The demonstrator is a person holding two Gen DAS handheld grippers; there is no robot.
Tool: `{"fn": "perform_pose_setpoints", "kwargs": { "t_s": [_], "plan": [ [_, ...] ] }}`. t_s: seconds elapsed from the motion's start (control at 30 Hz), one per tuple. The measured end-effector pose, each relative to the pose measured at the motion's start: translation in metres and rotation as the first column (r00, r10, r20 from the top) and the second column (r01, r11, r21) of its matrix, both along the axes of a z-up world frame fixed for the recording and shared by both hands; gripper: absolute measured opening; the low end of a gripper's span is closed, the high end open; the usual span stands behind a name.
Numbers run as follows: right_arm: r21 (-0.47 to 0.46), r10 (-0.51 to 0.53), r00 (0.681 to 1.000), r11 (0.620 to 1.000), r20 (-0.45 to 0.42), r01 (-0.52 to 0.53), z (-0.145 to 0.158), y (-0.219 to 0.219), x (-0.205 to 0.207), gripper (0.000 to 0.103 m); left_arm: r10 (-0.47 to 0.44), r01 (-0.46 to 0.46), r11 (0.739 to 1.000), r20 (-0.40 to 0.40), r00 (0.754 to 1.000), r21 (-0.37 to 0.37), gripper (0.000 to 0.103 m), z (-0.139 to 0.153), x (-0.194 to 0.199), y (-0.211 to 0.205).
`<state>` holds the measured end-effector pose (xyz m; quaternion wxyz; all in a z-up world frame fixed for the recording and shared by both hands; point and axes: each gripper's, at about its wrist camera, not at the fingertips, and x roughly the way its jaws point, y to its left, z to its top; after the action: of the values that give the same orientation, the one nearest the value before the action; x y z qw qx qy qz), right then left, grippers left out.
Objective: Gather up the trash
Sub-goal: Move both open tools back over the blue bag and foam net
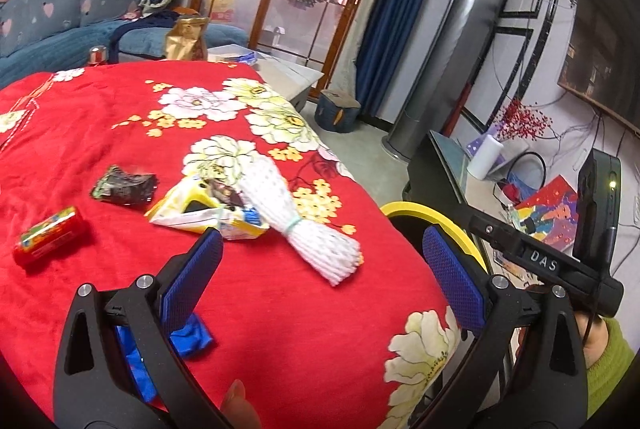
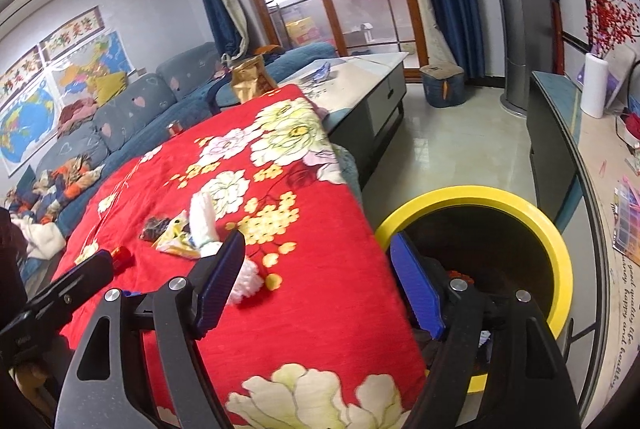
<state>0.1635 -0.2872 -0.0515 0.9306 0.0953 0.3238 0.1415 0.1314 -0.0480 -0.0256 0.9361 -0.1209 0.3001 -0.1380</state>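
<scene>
Between pickups, by the look of it: both grippers, left (image 1: 320, 269) and right (image 2: 316, 277), empty w/ jaws wide, right's pair parted over the bin (image 2: 560, 241) rim at the desk (image 1: 280, 329) edge, bin itself round, yellow-lipped, dark inside. Trash left on the plush red floral cloth: white foam net sleeve (image 1: 304, 225) tied w/ a band, closest to bin; crinkly yellow wrapper (image 1: 188, 207) touching it on the far side from bin; then dark foil pack (image 1: 124, 186), red packet (image 1: 48, 239), blue scrap (image 1: 192, 337) under left jaws. Next prob. a reach to the net sleeve & a close across its banded waist — soft, squashy, light.
</scene>
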Motion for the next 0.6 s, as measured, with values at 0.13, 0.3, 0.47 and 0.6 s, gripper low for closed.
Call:
{"fn": "perform_pose_setpoints", "kwargs": {
  "t_s": [0.13,0.3,0.47,0.6],
  "plan": [
    [-0.009,0.032,0.999,0.999,-0.005,-0.032,-0.001,0.013,-0.001,0.073,0.034,-0.034,0.999,-0.002,0.999,-0.012,0.092,0.0,-0.001,0.016],
    [-0.02,0.068,0.998,0.997,-0.012,-0.068,-0.003,0.029,-0.003,0.073,0.071,-0.071,0.997,-0.006,0.997,-0.02,0.092,-0.001,-0.003,0.033],
    [-0.03,0.105,0.994,0.994,-0.023,-0.106,-0.007,0.045,-0.005,0.073,0.111,-0.112,0.993,-0.015,0.994,-0.029,0.092,-0.002,-0.004,0.051],
    [-0.04,0.14,0.99,0.989,-0.026,-0.141,-0.009,0.06,-0.005,0.073,0.138,-0.138,0.99,-0.018,0.99,-0.032,0.092,-0.004,-0.008,0.065]
  ]
}}
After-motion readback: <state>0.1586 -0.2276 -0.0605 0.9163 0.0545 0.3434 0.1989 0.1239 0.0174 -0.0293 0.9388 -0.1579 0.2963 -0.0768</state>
